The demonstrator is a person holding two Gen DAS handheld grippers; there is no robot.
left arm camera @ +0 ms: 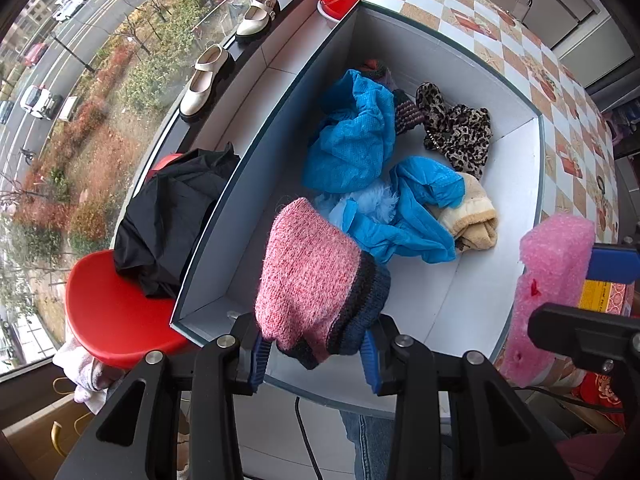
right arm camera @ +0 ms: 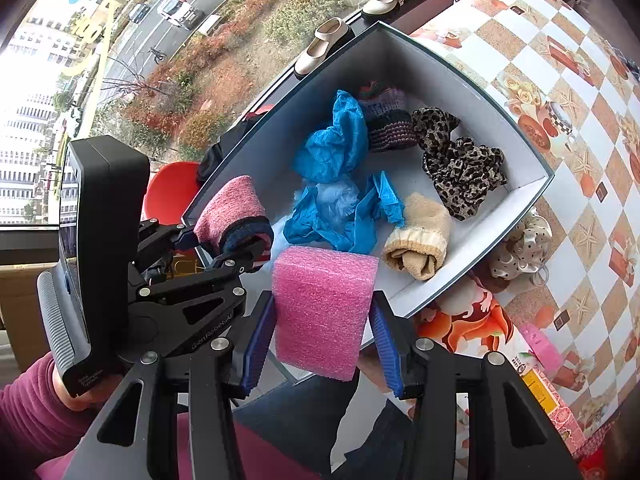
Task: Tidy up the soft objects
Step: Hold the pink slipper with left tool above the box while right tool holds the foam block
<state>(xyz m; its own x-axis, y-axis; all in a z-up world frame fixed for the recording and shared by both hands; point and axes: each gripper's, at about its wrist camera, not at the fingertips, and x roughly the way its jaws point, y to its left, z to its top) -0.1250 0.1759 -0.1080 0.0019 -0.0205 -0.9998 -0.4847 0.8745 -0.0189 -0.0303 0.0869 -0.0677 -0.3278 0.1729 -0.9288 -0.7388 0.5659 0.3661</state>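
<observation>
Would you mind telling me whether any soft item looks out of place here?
Yes: a white polka-dot scrunchie lies on the tablecloth just outside the box, while the other soft things sit inside. The pink foam block and pink knit sock are held in the grippers, not yet in.

Striped knit piece [left arm camera: 406, 112], largely hidden behind the blue cloth [left arm camera: 352, 132]. White fluffy item [left arm camera: 378, 200], mostly wrapped in blue folds; identity indeterminable. Red stool [left arm camera: 108, 312], partly covered by black fabric [left arm camera: 176, 216]. Box [left arm camera: 248, 184] floor beneath the pink knit [left arm camera: 308, 276], concealed. Yellow label [right arm camera: 538, 390], print too small to read.
</observation>
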